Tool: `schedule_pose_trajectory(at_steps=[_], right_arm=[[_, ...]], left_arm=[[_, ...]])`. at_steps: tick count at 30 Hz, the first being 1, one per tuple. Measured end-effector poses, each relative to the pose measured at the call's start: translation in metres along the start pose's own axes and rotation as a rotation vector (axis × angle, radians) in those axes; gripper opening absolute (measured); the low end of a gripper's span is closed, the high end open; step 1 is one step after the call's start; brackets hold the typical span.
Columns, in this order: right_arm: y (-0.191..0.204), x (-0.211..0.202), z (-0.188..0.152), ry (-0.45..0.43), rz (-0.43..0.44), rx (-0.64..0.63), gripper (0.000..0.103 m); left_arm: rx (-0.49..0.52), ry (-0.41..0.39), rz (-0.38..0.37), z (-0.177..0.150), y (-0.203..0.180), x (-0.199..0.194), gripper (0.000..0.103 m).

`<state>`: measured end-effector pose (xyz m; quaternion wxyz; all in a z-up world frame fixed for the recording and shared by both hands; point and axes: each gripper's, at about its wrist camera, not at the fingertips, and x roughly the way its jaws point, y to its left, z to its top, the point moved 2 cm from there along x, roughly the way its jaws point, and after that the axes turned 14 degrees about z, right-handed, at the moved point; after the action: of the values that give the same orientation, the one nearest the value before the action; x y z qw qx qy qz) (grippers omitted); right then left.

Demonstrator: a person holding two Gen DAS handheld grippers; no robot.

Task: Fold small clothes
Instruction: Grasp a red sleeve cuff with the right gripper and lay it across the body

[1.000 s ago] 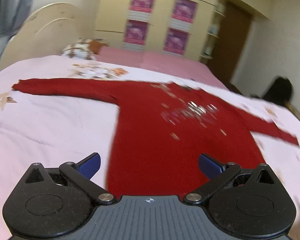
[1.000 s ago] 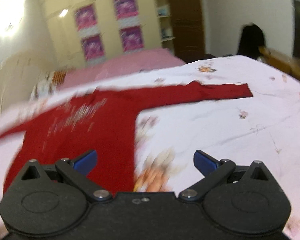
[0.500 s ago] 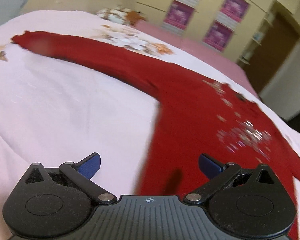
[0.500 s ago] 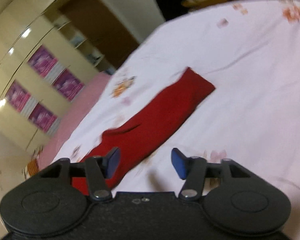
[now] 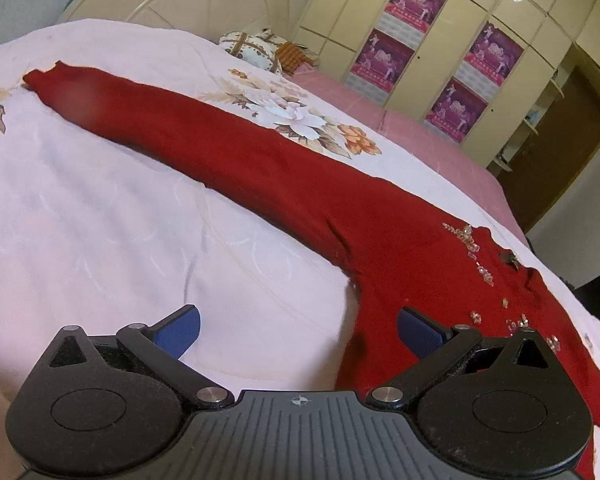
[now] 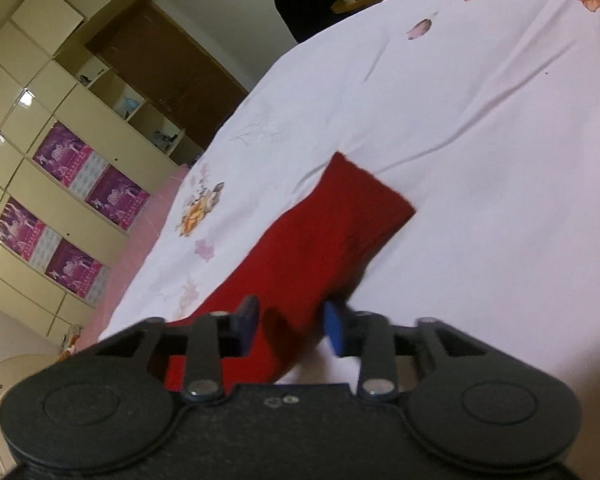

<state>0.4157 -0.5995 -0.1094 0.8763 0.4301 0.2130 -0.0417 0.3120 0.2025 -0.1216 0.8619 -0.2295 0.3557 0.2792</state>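
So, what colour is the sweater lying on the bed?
The sweater is dark red, with small shiny beads near the neckline. It shows best in the left wrist view.

A wide bed covered by a pale pink sheet (image 5: pixel 100 216) printed with scattered flowers carries everything here. Directly on the sheet lies 1 dark red long-sleeved knit top with small beads sewn on its chest (image 5: pixel 412 248), spread flat, its 2 sleeves stretched out to either side; the cuff of 1 sleeve (image 6: pixel 364 204) rests flat on bare sheet. At the bed's head, 1 patterned pillow (image 5: pixel 252 46) sits near a cream headboard, beside a plain pink stretch of bedding (image 5: pixel 420 136).
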Motion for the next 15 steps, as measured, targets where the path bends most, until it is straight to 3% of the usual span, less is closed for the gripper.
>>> schedule_pose_trajectory(at_steps=[1,3,5,7,12,15], right_arm=[[-0.003,0.000,0.003,0.001,-0.005,0.005,0.013],[-0.007,-0.001,0.006,-0.003,-0.022,0.019,0.010],[-0.009,-0.005,0.007,-0.009,-0.006,0.074,0.018],[-0.007,-0.011,0.002,-0.017,0.033,0.115,0.039],[-0.015,-0.005,-0.013,-0.017,0.191,0.290,0.039],[-0.019,-0.005,-0.011,-0.061,0.215,0.319,0.029]], left_arm=[[0.005,0.002,0.000,0.000,0.001,-0.002,0.103],[0.007,0.006,-0.012,0.001,0.007,-0.006,0.103],[0.008,0.005,-0.014,0.000,0.014,-0.008,0.103],[0.011,0.006,-0.019,-0.002,0.019,-0.009,0.103],[0.003,0.011,-0.019,-0.002,0.026,-0.011,0.103],[-0.002,0.007,-0.004,0.002,0.026,-0.008,0.103]])
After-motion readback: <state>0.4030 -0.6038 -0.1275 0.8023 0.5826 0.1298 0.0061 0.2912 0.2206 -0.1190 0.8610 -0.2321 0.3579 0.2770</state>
